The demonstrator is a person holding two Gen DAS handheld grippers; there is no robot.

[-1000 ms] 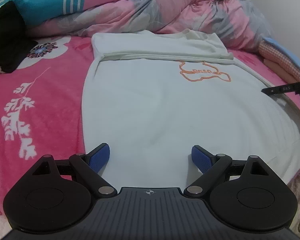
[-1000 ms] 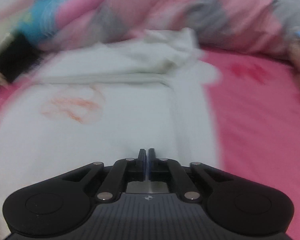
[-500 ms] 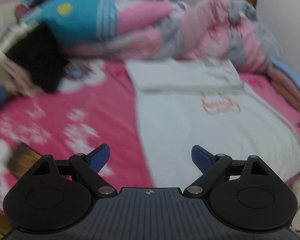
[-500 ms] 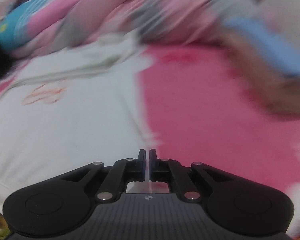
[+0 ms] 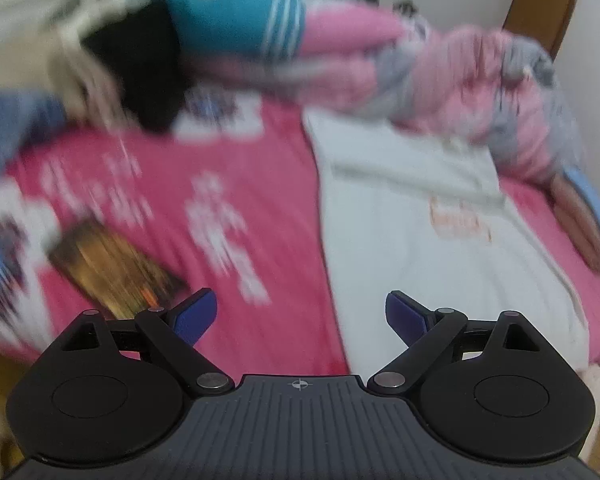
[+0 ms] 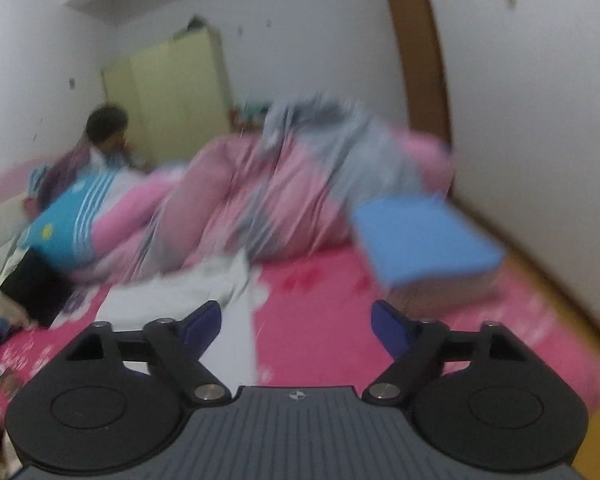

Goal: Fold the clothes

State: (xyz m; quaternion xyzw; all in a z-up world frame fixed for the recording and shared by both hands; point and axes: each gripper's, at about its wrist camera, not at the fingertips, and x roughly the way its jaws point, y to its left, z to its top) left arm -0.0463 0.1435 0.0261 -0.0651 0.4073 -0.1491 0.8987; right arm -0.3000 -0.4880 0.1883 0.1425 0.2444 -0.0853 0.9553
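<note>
White shirt lies lengthwise toward the bed's head, ahead-right of the left gripper, the nearer one; both grippers' jaws gape empty.

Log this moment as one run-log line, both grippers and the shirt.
left gripper: open, empty | right gripper: open, empty | white shirt: flat on pink bedsheet, partly folded, unheld

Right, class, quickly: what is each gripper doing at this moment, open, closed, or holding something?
Left gripper: open, holding nothing, above the pink bedsheet.
Right gripper: open, holding nothing.
</note>
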